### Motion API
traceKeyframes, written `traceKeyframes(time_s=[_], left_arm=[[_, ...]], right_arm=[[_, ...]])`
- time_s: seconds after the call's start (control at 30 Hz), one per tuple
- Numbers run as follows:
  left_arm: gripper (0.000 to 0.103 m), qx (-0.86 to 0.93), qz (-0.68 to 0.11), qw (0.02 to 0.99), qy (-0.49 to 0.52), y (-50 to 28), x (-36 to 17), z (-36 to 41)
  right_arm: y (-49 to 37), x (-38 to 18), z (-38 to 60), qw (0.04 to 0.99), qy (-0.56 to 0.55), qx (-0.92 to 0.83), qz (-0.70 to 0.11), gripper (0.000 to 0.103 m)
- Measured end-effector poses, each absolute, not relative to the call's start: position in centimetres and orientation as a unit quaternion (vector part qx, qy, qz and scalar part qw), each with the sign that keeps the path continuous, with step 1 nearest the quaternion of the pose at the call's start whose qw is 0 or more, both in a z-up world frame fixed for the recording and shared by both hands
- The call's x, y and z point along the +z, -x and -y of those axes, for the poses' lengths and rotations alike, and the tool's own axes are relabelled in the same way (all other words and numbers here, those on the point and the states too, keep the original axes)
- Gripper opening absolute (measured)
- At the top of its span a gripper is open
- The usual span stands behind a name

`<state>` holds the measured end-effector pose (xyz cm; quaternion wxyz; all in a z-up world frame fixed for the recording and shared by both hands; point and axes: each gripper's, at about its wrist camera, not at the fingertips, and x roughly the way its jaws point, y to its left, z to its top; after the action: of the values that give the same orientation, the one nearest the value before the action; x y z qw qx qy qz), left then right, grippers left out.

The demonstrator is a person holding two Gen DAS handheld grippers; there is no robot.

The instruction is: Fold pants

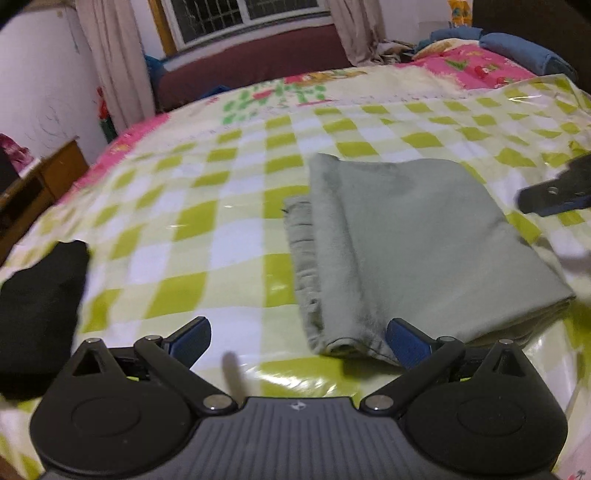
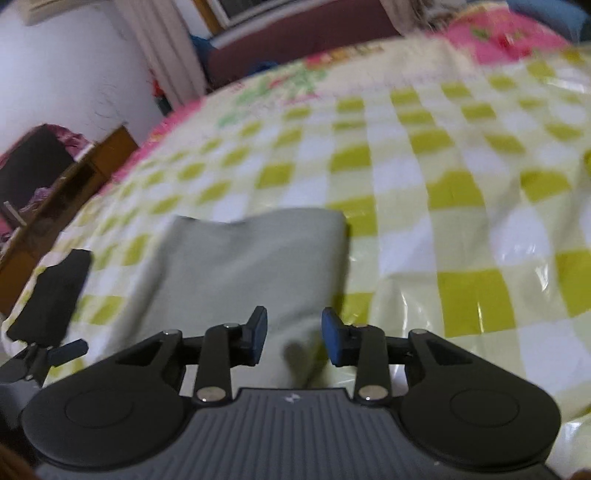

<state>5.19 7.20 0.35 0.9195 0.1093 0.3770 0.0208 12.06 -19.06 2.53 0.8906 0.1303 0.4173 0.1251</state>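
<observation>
Although the pants (image 1: 406,251) lie folded mid-bed, toward its near edge, both the left gripper (image 1: 299,341) and right gripper (image 2: 293,338) hover empty, fingers apart; a low pad could snag the top layer and undo the fold.

One folded pair of grey-green pants (image 1: 413,243) is counted on one green-checked sheet (image 1: 207,206), with one black garment (image 1: 40,306) set apart, two grippers, left gripper (image 1: 299,338) and right gripper (image 2: 294,336), and one window (image 1: 243,14).
</observation>
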Motion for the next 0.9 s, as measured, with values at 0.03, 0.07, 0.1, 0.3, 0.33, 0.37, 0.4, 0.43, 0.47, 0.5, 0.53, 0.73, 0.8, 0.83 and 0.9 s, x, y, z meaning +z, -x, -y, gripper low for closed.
traceKeyframes(time_s=[0.03,0.07,0.1,0.3,0.33,0.37,0.4,0.43,0.47,0.5,0.53,0.73,0.8,0.83,0.9], left_arm=[[0.103,0.028,-0.377,0.919,-0.110,-5.0,0.4,-7.2],[0.103,0.035,-0.376,0.919,-0.110,-4.8,0.5,-7.1],[0.103,0.039,-0.373,0.920,-0.111,-4.4,0.7,-6.9],[0.103,0.043,-0.361,0.920,-0.145,-1.8,0.9,-5.6],[0.103,0.040,-0.361,0.921,-0.142,-1.5,0.9,-5.4],[0.103,0.036,-0.359,0.922,-0.139,-1.2,0.9,-5.2],[0.103,0.033,-0.357,0.923,-0.138,-0.9,1.0,-5.0],[0.103,0.029,-0.355,0.925,-0.135,-0.8,1.1,-4.7],[0.103,0.025,-0.355,0.925,-0.132,-0.7,1.2,-4.5],[0.103,0.021,-0.355,0.926,-0.129,-0.6,1.3,-4.4],[0.103,0.019,-0.353,0.927,-0.129,-0.6,1.4,-4.2],[0.103,0.021,-0.344,0.931,-0.120,-0.2,1.7,-3.8],[0.103,0.026,-0.344,0.932,-0.115,0.0,1.8,-3.9],[0.103,0.027,-0.343,0.932,-0.113,0.0,1.8,-3.9],[0.103,0.028,-0.343,0.933,-0.110,0.1,1.9,-3.9]], right_arm=[[-11.4,2.5,18.9,0.890,-0.128,0.122,-0.420,0.035],[-10.7,2.2,18.8,0.888,-0.130,0.119,-0.425,0.035],[-10.0,1.9,18.5,0.885,-0.135,0.120,-0.429,0.035],[-6.6,0.9,17.3,0.878,-0.152,0.121,-0.437,0.035],[-6.5,0.9,17.1,0.880,-0.152,0.120,-0.435,0.035],[-6.1,1.1,17.0,0.881,-0.156,0.120,-0.430,0.035],[-5.9,1.2,16.8,0.883,-0.156,0.121,-0.426,0.035],[-5.7,1.4,16.6,0.885,-0.153,0.121,-0.422,0.035],[-5.3,1.7,16.4,0.888,-0.149,0.122,-0.417,0.035],[-4.9,1.9,16.2,0.891,-0.148,0.125,-0.411,0.035],[-4.4,2.1,16.1,0.892,-0.149,0.131,-0.405,0.035],[-2.7,1.9,14.8,0.891,-0.131,0.146,-0.409,0.036],[-2.4,1.6,14.7,0.889,-0.133,0.146,-0.414,0.036],[-2.3,1.5,14.6,0.887,-0.132,0.147,-0.416,0.036],[-2.2,1.5,14.5,0.888,-0.131,0.146,-0.416,0.036]])
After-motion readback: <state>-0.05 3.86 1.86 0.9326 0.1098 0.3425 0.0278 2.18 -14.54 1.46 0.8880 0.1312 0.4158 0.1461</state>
